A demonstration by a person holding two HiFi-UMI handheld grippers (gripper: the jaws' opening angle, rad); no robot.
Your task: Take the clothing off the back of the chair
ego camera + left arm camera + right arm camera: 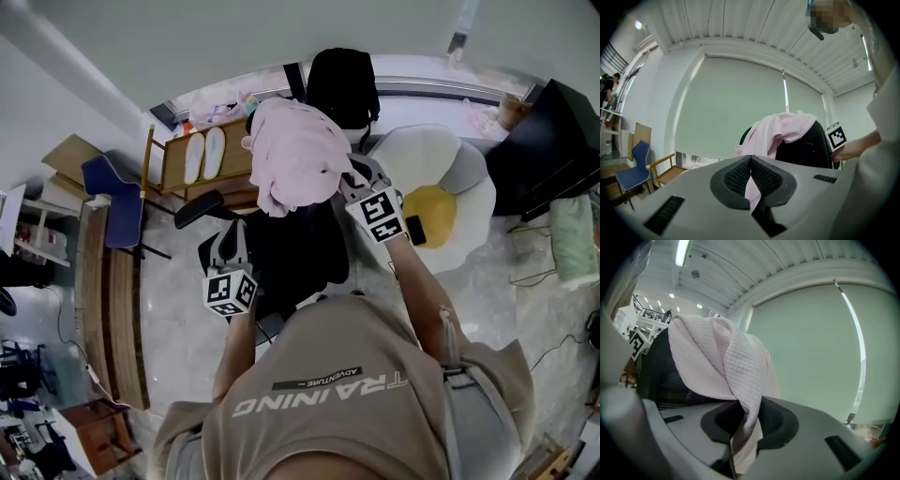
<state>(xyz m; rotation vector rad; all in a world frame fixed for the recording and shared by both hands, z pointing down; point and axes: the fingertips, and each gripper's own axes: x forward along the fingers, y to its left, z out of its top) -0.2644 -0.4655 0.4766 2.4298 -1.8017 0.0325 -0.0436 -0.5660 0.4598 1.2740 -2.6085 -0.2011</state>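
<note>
The clothing [295,155] lies over the back of the chair [300,253], one fold between the jaws of the right gripper [748,422]. The left gripper [750,159] is before the chair, apart from the clothing.

The clothing [295,155] is light pink with a pattern of tiny squares. The chair [309,248] is black. The left gripper [750,160] and right gripper [749,408] are grey with black pads. The shirt [347,394] is tan with white letters. At the left of the head view, a small chair [114,199] is blue.
</note>
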